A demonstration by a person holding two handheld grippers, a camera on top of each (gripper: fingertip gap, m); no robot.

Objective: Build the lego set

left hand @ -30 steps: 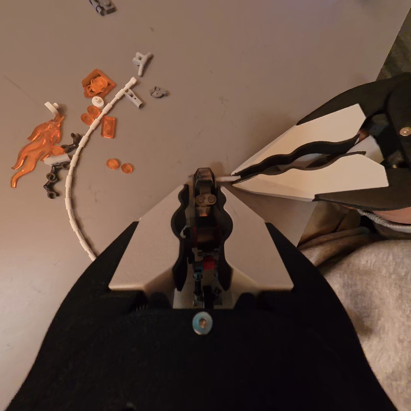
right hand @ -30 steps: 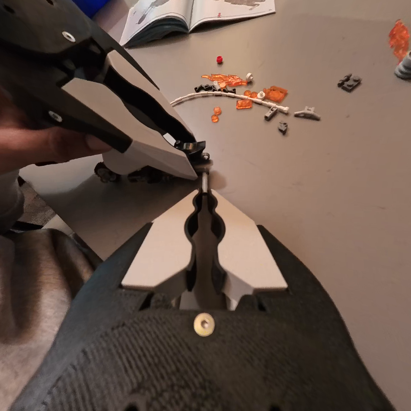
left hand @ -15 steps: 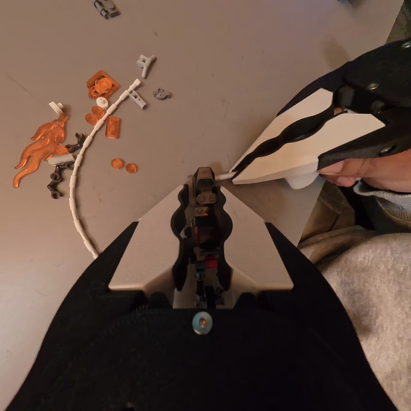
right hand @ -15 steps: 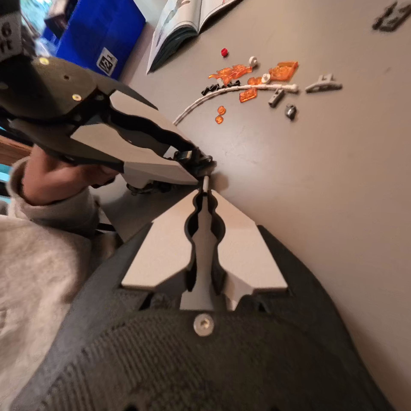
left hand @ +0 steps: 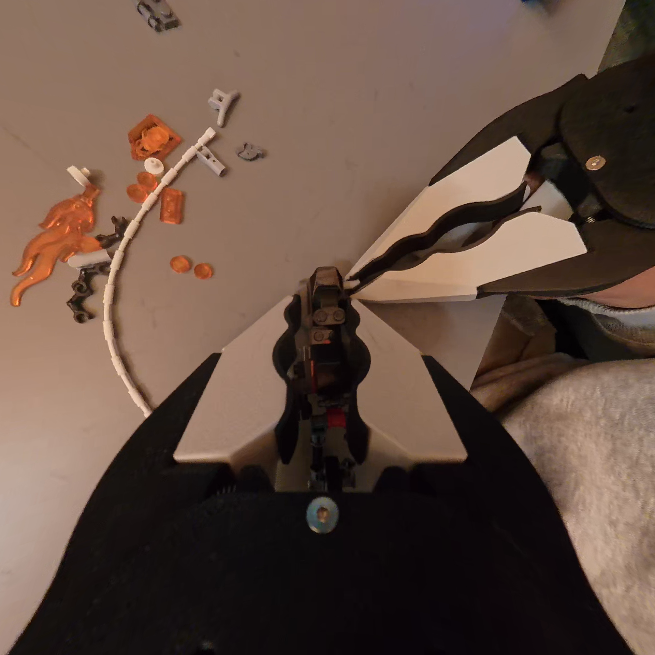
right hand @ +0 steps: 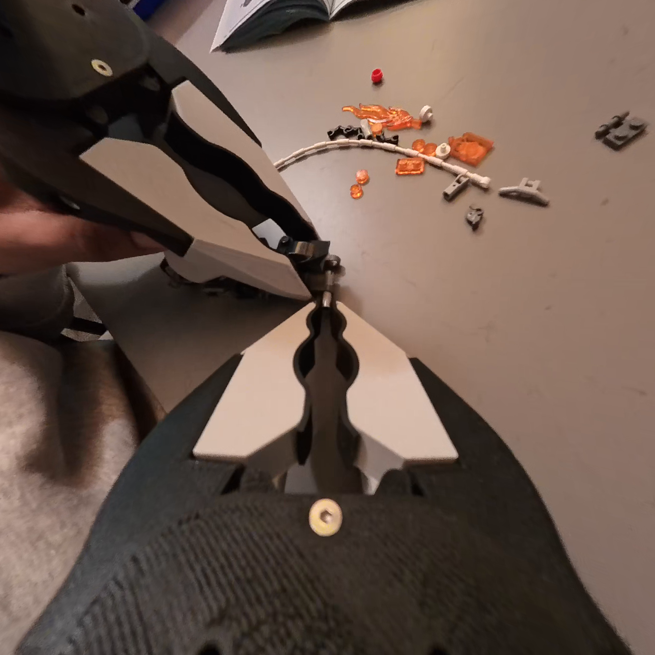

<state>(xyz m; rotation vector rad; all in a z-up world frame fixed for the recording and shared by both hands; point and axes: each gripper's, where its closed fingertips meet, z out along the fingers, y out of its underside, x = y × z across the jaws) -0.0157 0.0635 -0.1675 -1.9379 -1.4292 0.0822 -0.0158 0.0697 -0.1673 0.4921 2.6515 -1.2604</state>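
Observation:
My left gripper (left hand: 324,301) is shut on a dark grey and black lego model (left hand: 326,319) with red parts, held lengthwise between the jaws above the table (left hand: 354,106). My right gripper (right hand: 326,306) is shut on a small light grey pin (right hand: 326,299), whose front end touches the model's (right hand: 308,250) side at its nose. In the left wrist view the right gripper (left hand: 352,283) comes in from the right with its tips against the model. In the right wrist view the left gripper (right hand: 312,262) comes in from the upper left.
Loose parts lie on the table: an orange flame (left hand: 56,241), a white segmented hose (left hand: 141,227), orange studs (left hand: 191,267), grey pieces (left hand: 221,106), a black chain (left hand: 83,290), a red stud (right hand: 377,75). An open booklet (right hand: 283,21) lies at the back. A grey sleeve (left hand: 567,460) is near the table edge. Less than 4 cm separates the two grippers' tips. The black chain (left hand: 83,290) sits 10 centimeters or so from the ends of my left fingers. Look for it in the right wrist view (right hand: 346,130) too.
The right gripper rolled to one side, came back level, and moved closer to the model; less of the pin shows between them. The left gripper kept its hold.

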